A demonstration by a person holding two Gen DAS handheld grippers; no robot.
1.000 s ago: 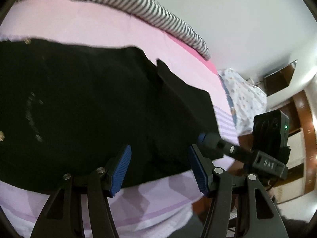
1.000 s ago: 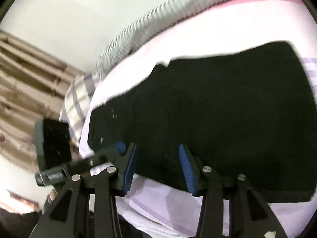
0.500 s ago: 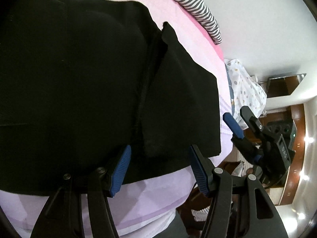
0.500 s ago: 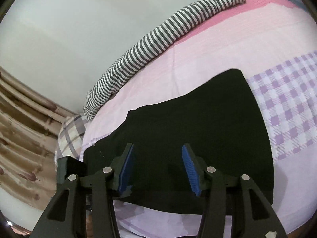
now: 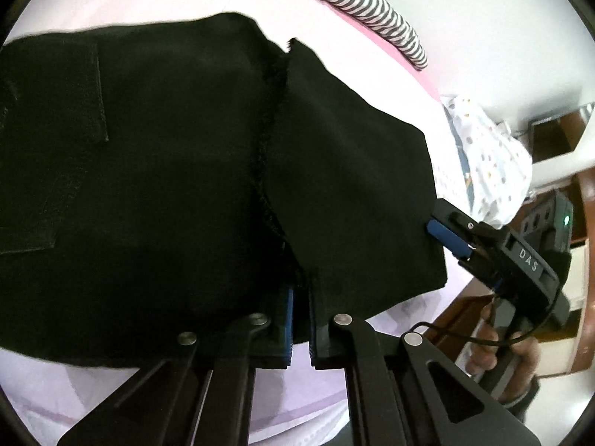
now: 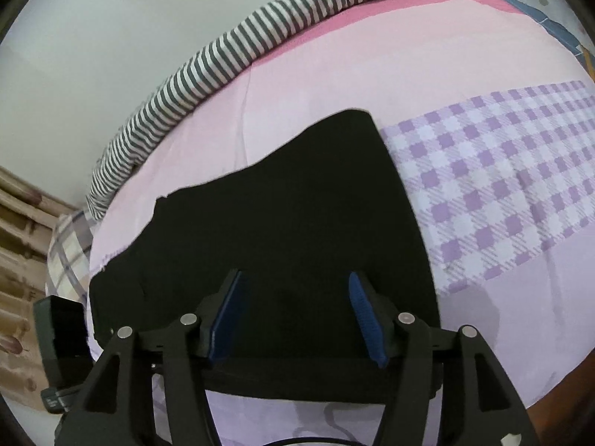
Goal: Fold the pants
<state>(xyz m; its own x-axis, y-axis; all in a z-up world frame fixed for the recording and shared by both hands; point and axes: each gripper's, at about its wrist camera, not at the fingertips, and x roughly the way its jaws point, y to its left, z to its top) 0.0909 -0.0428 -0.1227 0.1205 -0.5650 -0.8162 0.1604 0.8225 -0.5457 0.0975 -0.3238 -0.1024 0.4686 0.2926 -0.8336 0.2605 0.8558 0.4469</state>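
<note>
Blue-padded left tool (image 5: 299, 319): fingers drawn together at bottom centre of the left wrist view, clamped on the near edge of the black pants (image 5: 156, 171), cloth pinched between the pads. A seam runs up from the grip toward the upper middle of the frame; a pocket outline shows at left.

Right tool (image 6: 295, 316): blue pads apart and opening, lower centre of the right wrist view. Pants (image 6: 282, 230) lie under and between the pads; no pinch visible. In the left wrist view the same right tool (image 5: 444, 234) enters from the right edge with its tip at the right border of the pants; a hand (image 5: 498, 349) grips its handle at lower right.

Pants lie flat on the bed (image 6: 334, 74), pink sheet, filling most of the left wrist view and the lower middle of the right wrist view. Purple checked cloth (image 6: 502, 193) just right of the pants. Striped cloth (image 6: 223, 59) runs along the far edge of the bed, upper left to top. White wall (image 6: 93, 37) behind. Dotted pillow (image 5: 483, 156) at right of the left wrist view.
</note>
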